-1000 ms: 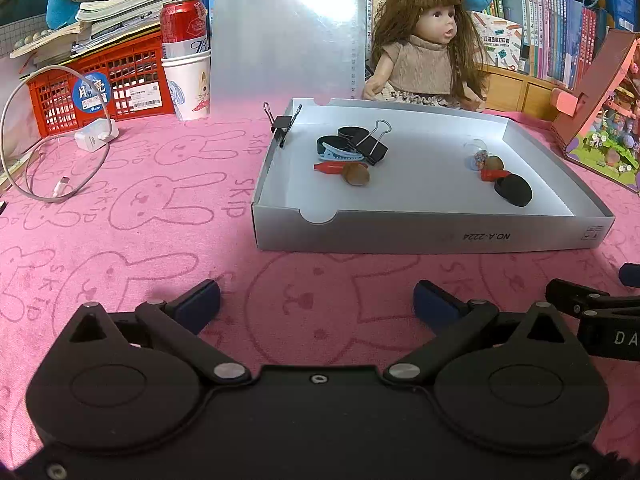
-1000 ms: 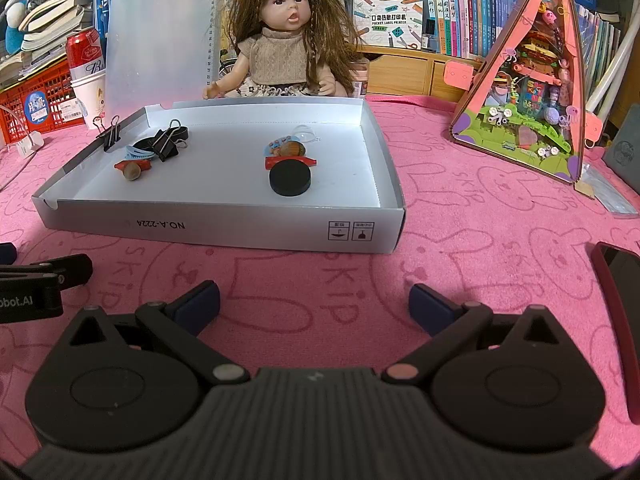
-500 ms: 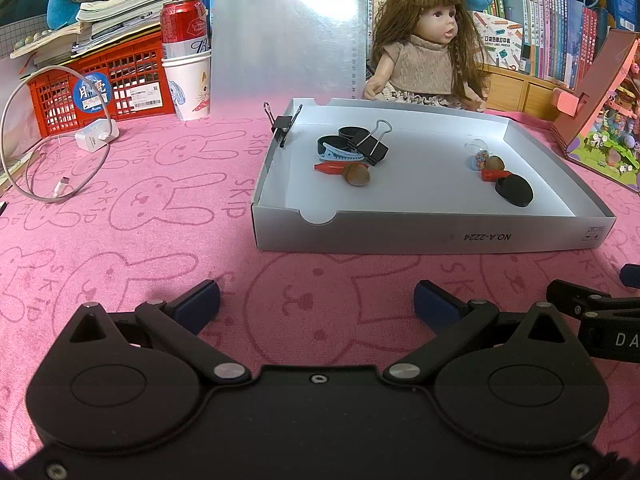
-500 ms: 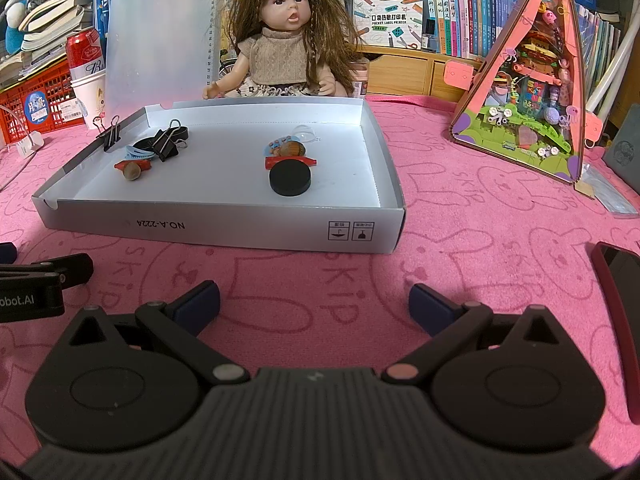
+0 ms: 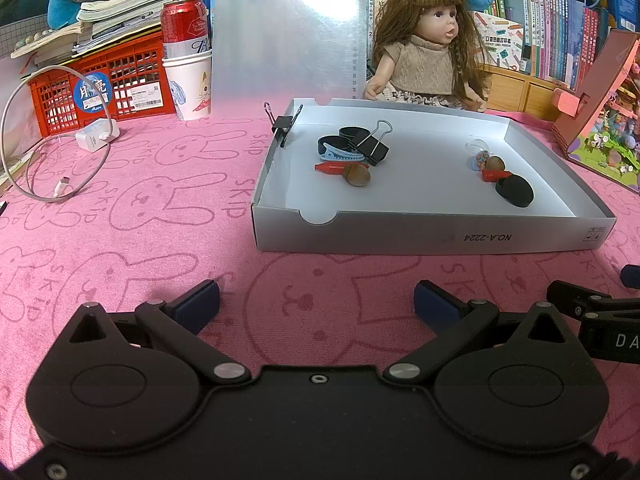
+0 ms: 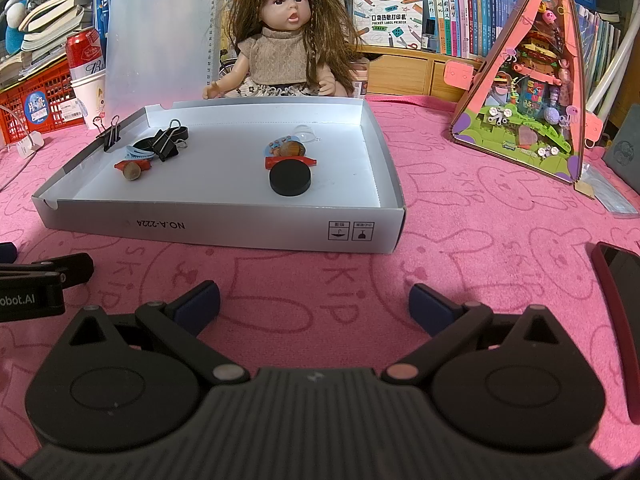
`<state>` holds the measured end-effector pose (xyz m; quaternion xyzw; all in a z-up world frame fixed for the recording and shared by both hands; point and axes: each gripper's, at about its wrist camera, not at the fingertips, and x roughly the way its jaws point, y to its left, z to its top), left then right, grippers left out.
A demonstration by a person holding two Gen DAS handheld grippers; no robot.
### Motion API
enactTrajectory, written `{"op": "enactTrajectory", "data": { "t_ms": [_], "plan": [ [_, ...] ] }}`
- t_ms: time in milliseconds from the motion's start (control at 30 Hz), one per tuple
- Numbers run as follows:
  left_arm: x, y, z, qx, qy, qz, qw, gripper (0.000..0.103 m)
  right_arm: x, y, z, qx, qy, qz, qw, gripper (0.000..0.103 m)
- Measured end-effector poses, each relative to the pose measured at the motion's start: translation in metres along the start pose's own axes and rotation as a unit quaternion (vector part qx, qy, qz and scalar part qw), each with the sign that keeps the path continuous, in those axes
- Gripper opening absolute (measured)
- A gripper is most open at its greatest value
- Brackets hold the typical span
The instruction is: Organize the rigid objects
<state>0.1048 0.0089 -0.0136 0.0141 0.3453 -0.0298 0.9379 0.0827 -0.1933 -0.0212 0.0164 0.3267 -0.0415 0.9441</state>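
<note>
A shallow grey box (image 5: pixel 400 236) (image 6: pixel 240 232) lies on the pink cloth ahead of both grippers. Its left part holds a black binder clip (image 5: pixel 370 146), a blue hair clip (image 5: pixel 340 154), black rings, a red piece and a brown nut (image 5: pixel 357 174). Its right part holds a black disc (image 6: pixel 290 178) (image 5: pixel 514 190), a red piece and a small bead capsule (image 5: pixel 478 156). Another binder clip (image 5: pixel 282 124) grips the box's left wall. My left gripper (image 5: pixel 316 304) and right gripper (image 6: pixel 314 304) are open and empty, low over the cloth, short of the box.
A doll (image 6: pixel 288 44) sits behind the box. A red basket (image 5: pixel 100 88), a can in a paper cup (image 5: pixel 188 60) and a charger with cable (image 5: pixel 94 136) stand far left. A pink triangular toy house (image 6: pixel 532 92) and a dark phone (image 6: pixel 620 312) are at the right.
</note>
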Motion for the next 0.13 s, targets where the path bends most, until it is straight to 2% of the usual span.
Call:
{"op": "enactTrajectory", "data": {
  "t_ms": [133],
  "plan": [
    [0.0,0.0,0.0,0.0,0.0,0.0,1.0,0.103,0.0,-0.0002,0.0,0.0,0.0,0.0,1.0,0.103]
  ]
}}
